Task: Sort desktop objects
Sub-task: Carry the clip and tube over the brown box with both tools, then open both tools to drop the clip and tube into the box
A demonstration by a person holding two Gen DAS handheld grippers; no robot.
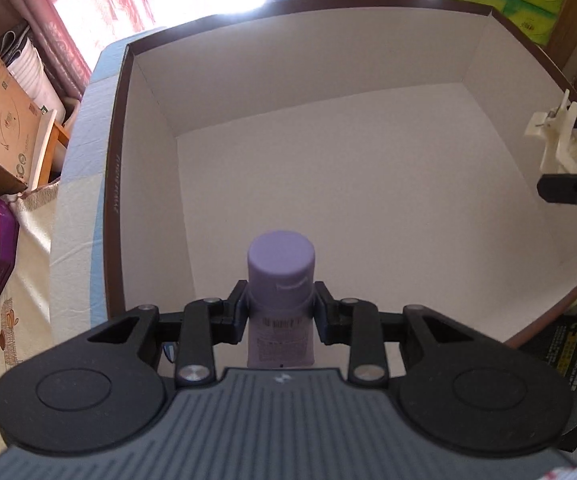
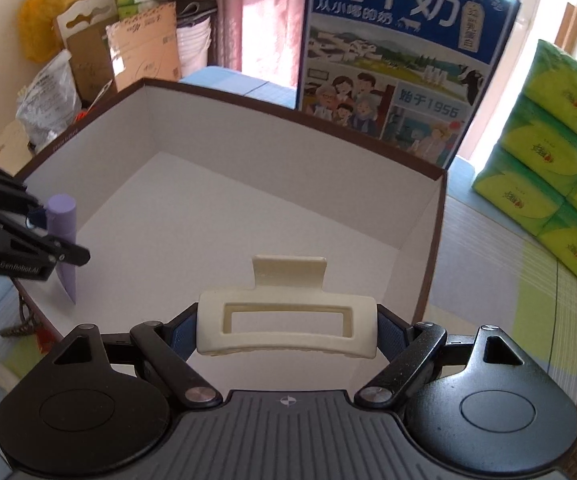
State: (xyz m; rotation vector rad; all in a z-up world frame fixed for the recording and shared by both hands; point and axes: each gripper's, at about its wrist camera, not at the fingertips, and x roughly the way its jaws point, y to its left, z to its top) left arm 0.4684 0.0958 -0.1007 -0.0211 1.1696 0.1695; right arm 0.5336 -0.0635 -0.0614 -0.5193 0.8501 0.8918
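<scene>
My left gripper [image 1: 281, 308] is shut on a purple tube [image 1: 280, 296] with a round lilac cap and holds it over the near edge of an open brown box with a white inside [image 1: 328, 160]. My right gripper [image 2: 287, 328] is shut on a cream hair claw clip [image 2: 287, 320] and holds it over the box's [image 2: 248, 208] near right side. In the left wrist view the clip [image 1: 560, 140] and a right fingertip [image 1: 572, 192] show at the right rim. In the right wrist view the tube [image 2: 63, 236] and left gripper [image 2: 44, 236] show at the left.
A blue milk carton box [image 2: 400, 60] stands behind the brown box. Green tissue packs [image 2: 556, 160] are stacked at the right. Cardboard boxes and bags [image 2: 100, 52] are piled at the back left. A black package [image 1: 576, 360] lies by the box's near right corner.
</scene>
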